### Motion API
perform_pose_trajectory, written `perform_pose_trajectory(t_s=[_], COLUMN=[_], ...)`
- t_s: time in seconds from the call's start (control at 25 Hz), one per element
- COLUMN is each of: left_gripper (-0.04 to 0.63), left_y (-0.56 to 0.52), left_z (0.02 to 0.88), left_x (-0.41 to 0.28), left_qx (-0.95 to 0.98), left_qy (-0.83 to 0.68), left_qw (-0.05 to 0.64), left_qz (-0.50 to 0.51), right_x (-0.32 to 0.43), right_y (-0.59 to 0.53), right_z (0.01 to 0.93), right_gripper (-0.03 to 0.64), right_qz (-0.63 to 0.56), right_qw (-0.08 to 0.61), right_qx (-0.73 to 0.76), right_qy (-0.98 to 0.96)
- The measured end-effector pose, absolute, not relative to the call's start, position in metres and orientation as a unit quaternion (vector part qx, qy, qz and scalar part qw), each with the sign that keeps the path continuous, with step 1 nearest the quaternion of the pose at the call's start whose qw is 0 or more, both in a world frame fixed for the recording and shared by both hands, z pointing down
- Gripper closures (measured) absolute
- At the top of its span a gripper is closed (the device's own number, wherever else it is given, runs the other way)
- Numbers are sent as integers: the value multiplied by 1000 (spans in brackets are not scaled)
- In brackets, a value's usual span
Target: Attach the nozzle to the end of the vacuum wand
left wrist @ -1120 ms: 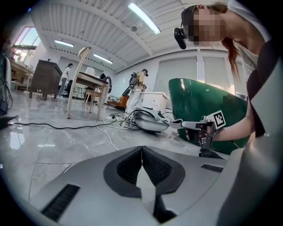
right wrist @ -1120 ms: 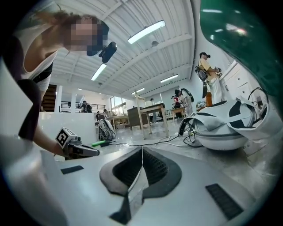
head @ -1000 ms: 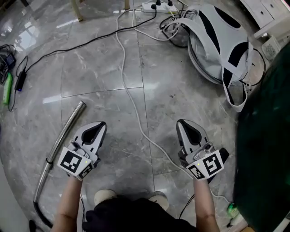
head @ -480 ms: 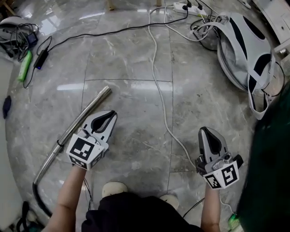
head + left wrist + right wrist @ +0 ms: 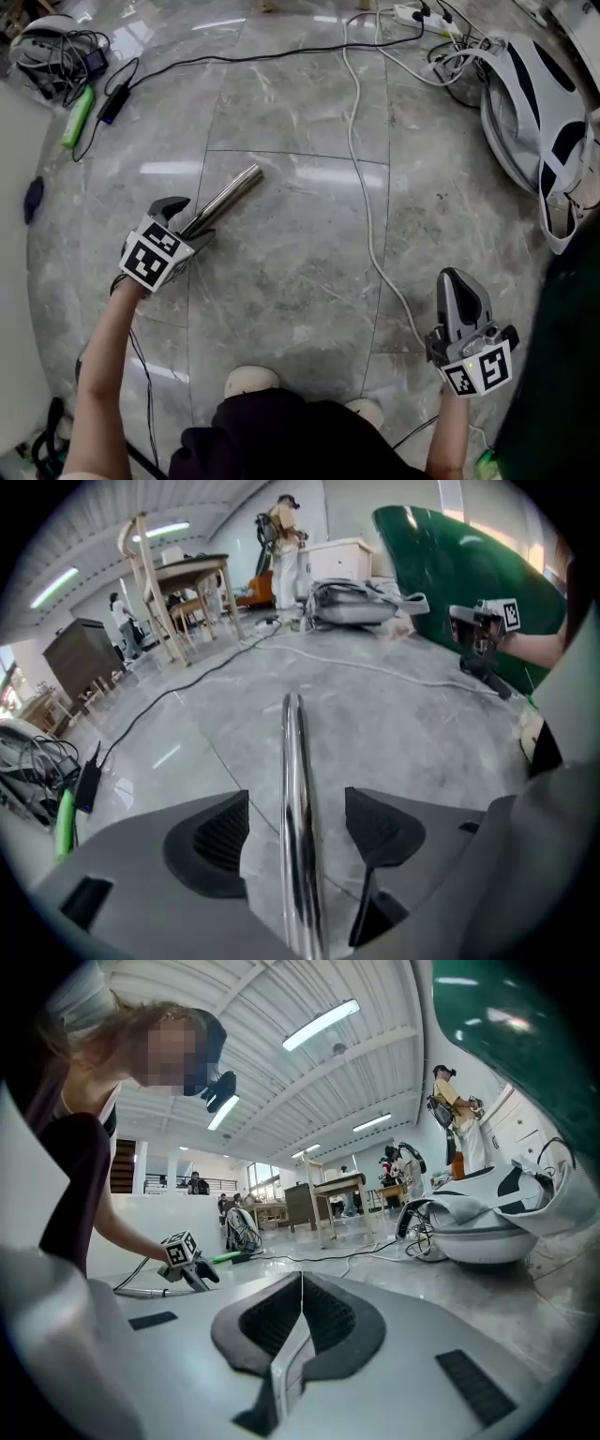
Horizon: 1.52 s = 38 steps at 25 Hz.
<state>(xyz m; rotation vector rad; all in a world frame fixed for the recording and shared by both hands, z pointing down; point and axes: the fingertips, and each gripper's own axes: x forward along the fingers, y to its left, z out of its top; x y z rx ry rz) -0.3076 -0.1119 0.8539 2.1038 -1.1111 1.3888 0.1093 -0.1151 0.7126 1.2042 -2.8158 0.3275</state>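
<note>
A: Zero steps finished, then?
B: I'd judge so. The long shiny chrome vacuum wand (image 5: 230, 195) lies on the grey marble floor (image 5: 309, 122). The left gripper (image 5: 295, 803) straddles it, jaws just opened wide, pads either side of the tube, off it.
A: And the right gripper (image 5: 460, 284)?
B: Jaws pressed together on nothing, well apart from the wand. I can pick out no nozzle; grasping and fitting remain.
</note>
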Motion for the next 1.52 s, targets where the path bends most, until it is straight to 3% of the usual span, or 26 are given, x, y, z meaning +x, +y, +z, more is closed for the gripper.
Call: perform_pose_trajectory(t_s=[0.24, 0.56, 0.76, 1.04, 1.36, 1.52], left_gripper=[297, 431, 430, 420, 416, 413], left_y=[-99, -94, -91, -72, -42, -28], left_z=[890, 890, 888, 877, 865, 859], left_x=[-324, -306, -300, -222, -128, -99], left_qx=[719, 742, 743, 806, 844, 854], left_qy=[-378, -331, -309, -212, -123, -87], left_qw=[224, 238, 197, 178, 176, 176], left_qz=[539, 532, 560, 523, 491, 482], right_x=[123, 140, 146, 189, 225, 245], right_y=[-107, -103, -95, -88, -65, -40], right_z=[716, 716, 716, 714, 725, 747], right_gripper=[601, 601, 603, 601, 601, 601], right_qz=[94, 115, 107, 112, 86, 52], right_qw=[57, 36, 59, 79, 176, 306], right_qx=[400, 434, 439, 479, 490, 443], right_qy=[-910, -893, -890, -867, -850, -841])
